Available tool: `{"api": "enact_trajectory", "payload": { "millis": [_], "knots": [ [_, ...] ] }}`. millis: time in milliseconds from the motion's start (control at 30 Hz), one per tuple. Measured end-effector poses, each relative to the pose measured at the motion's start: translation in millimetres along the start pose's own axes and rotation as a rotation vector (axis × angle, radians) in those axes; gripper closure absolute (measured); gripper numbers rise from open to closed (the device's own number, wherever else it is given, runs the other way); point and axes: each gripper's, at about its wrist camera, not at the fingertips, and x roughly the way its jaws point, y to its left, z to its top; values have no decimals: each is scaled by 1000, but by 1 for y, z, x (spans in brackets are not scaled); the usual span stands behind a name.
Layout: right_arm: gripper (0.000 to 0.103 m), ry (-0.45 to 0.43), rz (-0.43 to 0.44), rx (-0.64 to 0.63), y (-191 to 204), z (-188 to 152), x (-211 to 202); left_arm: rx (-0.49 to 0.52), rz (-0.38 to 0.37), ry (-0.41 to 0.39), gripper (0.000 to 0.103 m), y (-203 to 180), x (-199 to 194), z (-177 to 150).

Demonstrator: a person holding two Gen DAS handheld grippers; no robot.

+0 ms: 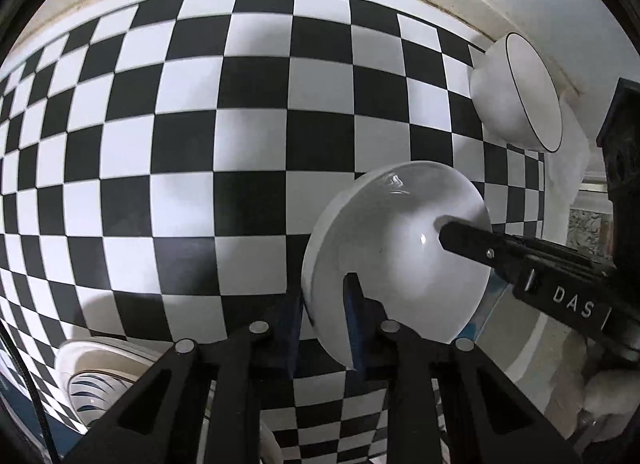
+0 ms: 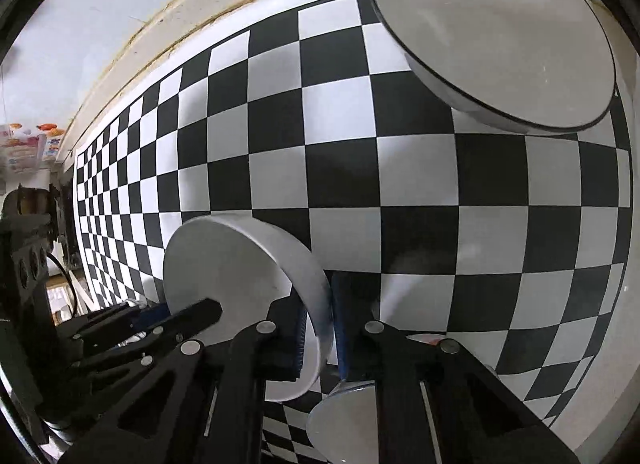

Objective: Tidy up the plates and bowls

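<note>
Black-and-white checkered tabletop (image 1: 248, 152) against pale wall (image 2: 80, 4)

patterned plate (image 1: 96, 380) cut off by left tongs, edge

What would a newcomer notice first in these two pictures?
The black-and-white checkered cloth fills both views. Above it, a small white bowl is pinched at its rim by both grippers, left and right. A black-rimmed bowl sits at the far right.
</note>
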Motion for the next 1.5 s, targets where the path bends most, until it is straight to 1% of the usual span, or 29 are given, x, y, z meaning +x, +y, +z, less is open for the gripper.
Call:
{"api": "enact_trajectory", "payload": {
  "millis": [100,233,333,467,600,733,867,1000,1200,1333,1500],
  "knots": [
    [91,-3,9,-4,2,-7,-8,6,6,-12,85,-2,-10,-3],
    [92,-43,32,-28,10,-25,-33,39,14,-51,85,-11,-38,-17],
    [92,-77,45,-50,18,-49,-55,68,10,-75,85,-16,-61,-35],
    [92,-108,60,-69,25,-94,-77,128,13,-94,85,-25,-82,-66],
    [92,-109,56,-60,25,-141,-79,179,12,-76,85,-31,-82,-91],
    [92,-94,58,-20,10,-188,-68,224,13,-34,85,-42,-63,-113],
    [92,-73,87,51,-12,-215,-49,231,18,24,85,-46,-35,-123],
    [92,-63,95,105,-33,-228,-30,248,41,64,85,-52,-10,-130],
    [92,-50,80,143,-48,-228,-9,268,71,104,85,-60,19,-132],
    [92,-51,76,152,-50,-226,-6,261,78,116,85,-64,30,-132],
    [92,-51,71,155,-52,-223,-6,265,83,114,85,-66,33,-131]
  ]
}}
